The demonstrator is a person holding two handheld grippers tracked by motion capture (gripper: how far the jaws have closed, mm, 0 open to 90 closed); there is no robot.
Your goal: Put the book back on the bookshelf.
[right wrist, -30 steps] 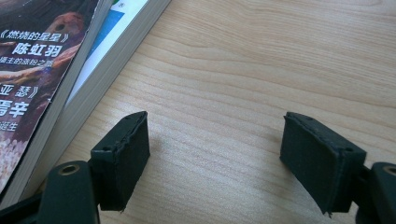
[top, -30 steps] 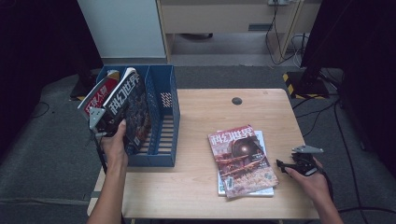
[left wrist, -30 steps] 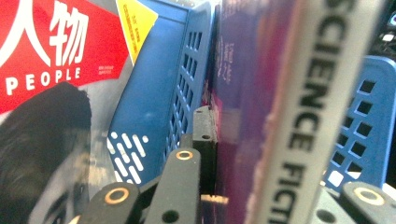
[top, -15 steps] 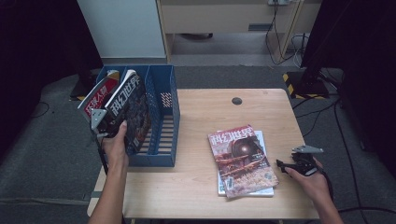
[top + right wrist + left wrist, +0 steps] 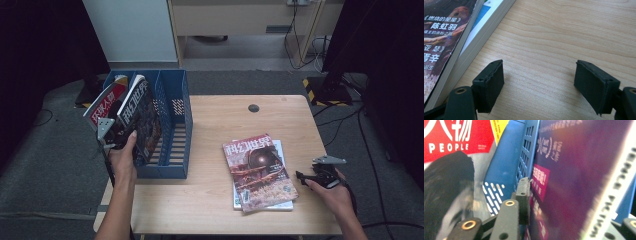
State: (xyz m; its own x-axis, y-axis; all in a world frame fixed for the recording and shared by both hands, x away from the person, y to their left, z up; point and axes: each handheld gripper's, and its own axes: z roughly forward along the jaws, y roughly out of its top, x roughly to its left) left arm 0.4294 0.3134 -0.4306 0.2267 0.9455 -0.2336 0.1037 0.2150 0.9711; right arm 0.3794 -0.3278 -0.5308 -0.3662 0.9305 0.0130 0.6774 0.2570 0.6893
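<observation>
A dark magazine (image 5: pixel 141 116) stands tilted over the middle slot of the blue file rack (image 5: pixel 176 131). My left gripper (image 5: pixel 120 134) is shut on its lower edge. In the left gripper view the jaws (image 5: pixel 576 206) clamp the dark purple cover (image 5: pixel 579 170), beside a perforated rack divider (image 5: pixel 527 152). A red magazine (image 5: pixel 104 103) leans in the leftmost slot, its red "PEOPLE" cover (image 5: pixel 451 137) close by. My right gripper (image 5: pixel 311 177) rests open on the table right of two stacked magazines (image 5: pixel 257 169). Its jaws (image 5: pixel 544 82) stand wide apart over bare wood, next to the stack's edge (image 5: pixel 461 47).
The wooden table (image 5: pixel 220 120) has a small dark round cap (image 5: pixel 254 108) near its far edge. The rack's right slot holds nothing. Cables and a dark stand (image 5: pixel 332 85) are on the floor beyond the table's right side.
The left gripper has shifted the dark magazine very slightly left over the rack. The right gripper has stayed where it was.
</observation>
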